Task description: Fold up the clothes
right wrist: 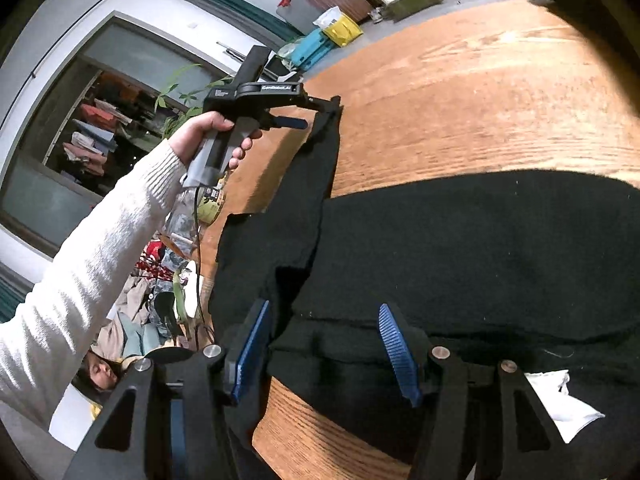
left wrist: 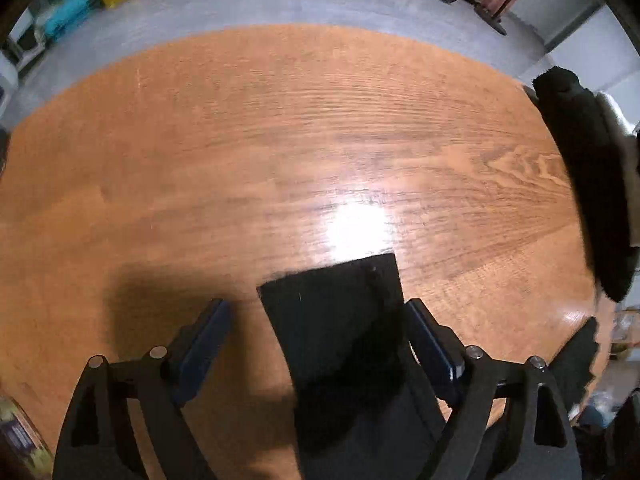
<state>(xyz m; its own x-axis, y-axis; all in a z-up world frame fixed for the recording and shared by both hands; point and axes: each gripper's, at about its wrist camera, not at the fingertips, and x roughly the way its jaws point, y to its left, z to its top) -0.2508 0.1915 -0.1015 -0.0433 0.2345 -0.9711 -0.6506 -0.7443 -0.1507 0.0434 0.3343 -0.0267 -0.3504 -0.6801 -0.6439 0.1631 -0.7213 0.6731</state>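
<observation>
Nearest the right wrist camera, the right gripper (right wrist: pixel 326 354) stands with its blue pads apart, a fold of the black garment (right wrist: pixel 460 256) lying between them but neither pad visibly pressing on it, so it reads as released. The garment spreads across the near part of the wooden tabletop (right wrist: pixel 460 92), a white label (right wrist: pixel 560 408) showing at its near edge. Farther off, a long strip of the same cloth, probably a sleeve (right wrist: pixel 316 176), runs away to the left gripper (right wrist: pixel 316 114), held in a hand (right wrist: pixel 208 136) in a white knit sleeve. From the left wrist camera that gripper (left wrist: pixel 318 340) is wide open above the sleeve end (left wrist: pixel 340 320), which lies flat on the tabletop between the pads, untouched. The cloth looks soft, limp and light; it should drape and sag wherever it is not supported. I would judge a pinch at a hem, cuff or corner the safest hold, since a mid-panel grasp would bunch it.
</observation>
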